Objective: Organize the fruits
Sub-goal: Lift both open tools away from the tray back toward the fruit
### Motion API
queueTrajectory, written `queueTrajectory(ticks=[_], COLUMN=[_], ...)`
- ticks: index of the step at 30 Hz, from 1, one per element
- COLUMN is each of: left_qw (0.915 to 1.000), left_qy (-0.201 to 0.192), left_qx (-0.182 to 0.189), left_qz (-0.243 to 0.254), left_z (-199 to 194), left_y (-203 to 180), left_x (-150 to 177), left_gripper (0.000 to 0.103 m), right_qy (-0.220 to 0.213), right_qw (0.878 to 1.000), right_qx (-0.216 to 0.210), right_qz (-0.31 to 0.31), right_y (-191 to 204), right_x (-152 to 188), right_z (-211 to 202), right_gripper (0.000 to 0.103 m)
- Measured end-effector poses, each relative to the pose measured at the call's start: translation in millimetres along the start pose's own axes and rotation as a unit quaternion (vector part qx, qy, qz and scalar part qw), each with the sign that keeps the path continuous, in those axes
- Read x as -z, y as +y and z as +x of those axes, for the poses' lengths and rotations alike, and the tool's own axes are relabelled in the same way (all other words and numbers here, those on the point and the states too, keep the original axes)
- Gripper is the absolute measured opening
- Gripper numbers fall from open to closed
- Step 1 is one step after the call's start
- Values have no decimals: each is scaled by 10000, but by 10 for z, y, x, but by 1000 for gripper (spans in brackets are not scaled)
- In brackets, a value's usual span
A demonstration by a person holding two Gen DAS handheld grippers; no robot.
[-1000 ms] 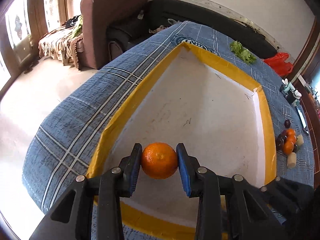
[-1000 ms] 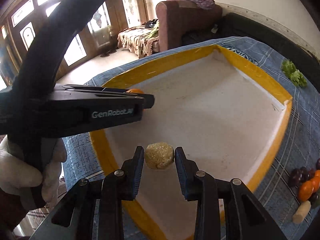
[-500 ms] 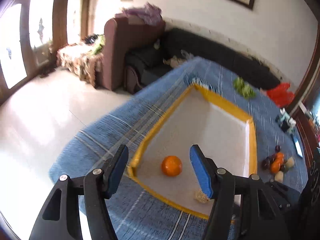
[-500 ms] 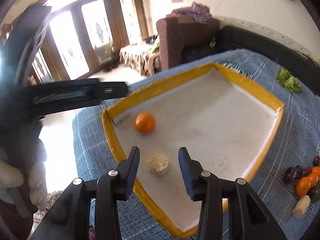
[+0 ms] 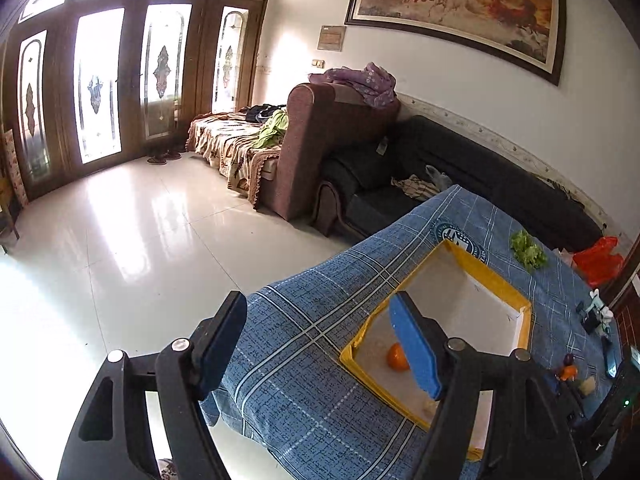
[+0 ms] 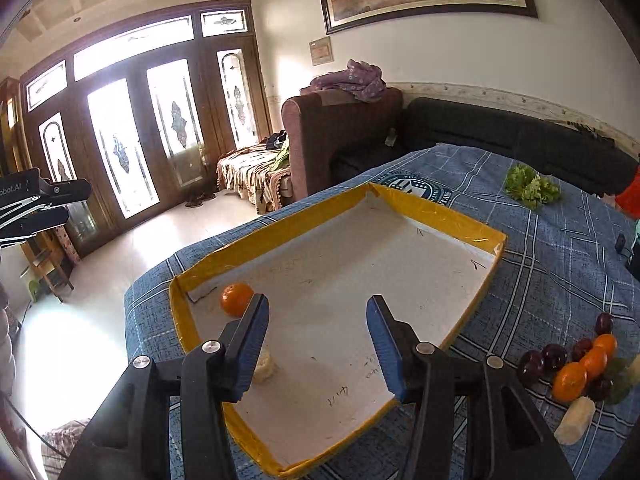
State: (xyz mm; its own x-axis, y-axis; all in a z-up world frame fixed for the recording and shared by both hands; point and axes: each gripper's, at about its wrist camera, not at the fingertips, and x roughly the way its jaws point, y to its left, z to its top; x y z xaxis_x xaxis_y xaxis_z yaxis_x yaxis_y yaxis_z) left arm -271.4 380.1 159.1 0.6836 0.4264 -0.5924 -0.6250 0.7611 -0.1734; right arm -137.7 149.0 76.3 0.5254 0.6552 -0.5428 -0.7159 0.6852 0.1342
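A white tray with a yellow rim (image 6: 452,212) (image 5: 500,284) lies on the blue checked cloth. An orange (image 6: 237,299) (image 5: 397,357) sits in its near left corner. A pale yellow piece of fruit (image 6: 264,365) (image 5: 429,405) lies close by, partly behind a finger. My left gripper (image 5: 320,348) is open and empty, raised high above the table's left edge. My right gripper (image 6: 316,344) is open and empty above the tray's near part. A pile of oranges and dark plums (image 6: 572,364) (image 5: 568,370) lies to the right of the tray.
A pale banana-like piece (image 6: 574,420) lies by the fruit pile. Green lettuce (image 6: 530,188) sits at the far end of the table. Sofas (image 5: 460,176) stand behind the table. The tiled floor (image 5: 120,240) lies to the left. A red bag (image 5: 598,260) is at the far right.
Both grippers opened, letting go of the orange and the pale piece in the tray. Both then rose and pulled back, the left one much higher and to the left.
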Motion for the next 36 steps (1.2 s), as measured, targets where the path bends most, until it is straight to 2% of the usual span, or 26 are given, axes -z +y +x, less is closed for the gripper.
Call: queueTrajectory(ticks=[7,15,21,30,36], left_qw=[9995,9985,9988,9989,9991], left_qy=[154,-120,-253,-190,-117], left_qx=[-81,-261,12,284,337], left_qz=[255,464,417,335,209], left_z=[176,108,1,-58,-31], left_y=[-243,-335,-355,-318,-209], left_x=[200,341,298,311,308], left_gripper=[74,74,74,74,75], right_qy=[-44,-151,-237,-275,-237], right_qw=[9998,9978,9959,9944,9938], right_qx=[188,615,835,987,1063], right_qz=[82,182,238,260,236], right_y=[-78,-217,-277,-258,-227], right_x=[48,104,119,103,102], right_z=[7,-31,-76,-111,-119], right_gripper=[59,59,59,59,60])
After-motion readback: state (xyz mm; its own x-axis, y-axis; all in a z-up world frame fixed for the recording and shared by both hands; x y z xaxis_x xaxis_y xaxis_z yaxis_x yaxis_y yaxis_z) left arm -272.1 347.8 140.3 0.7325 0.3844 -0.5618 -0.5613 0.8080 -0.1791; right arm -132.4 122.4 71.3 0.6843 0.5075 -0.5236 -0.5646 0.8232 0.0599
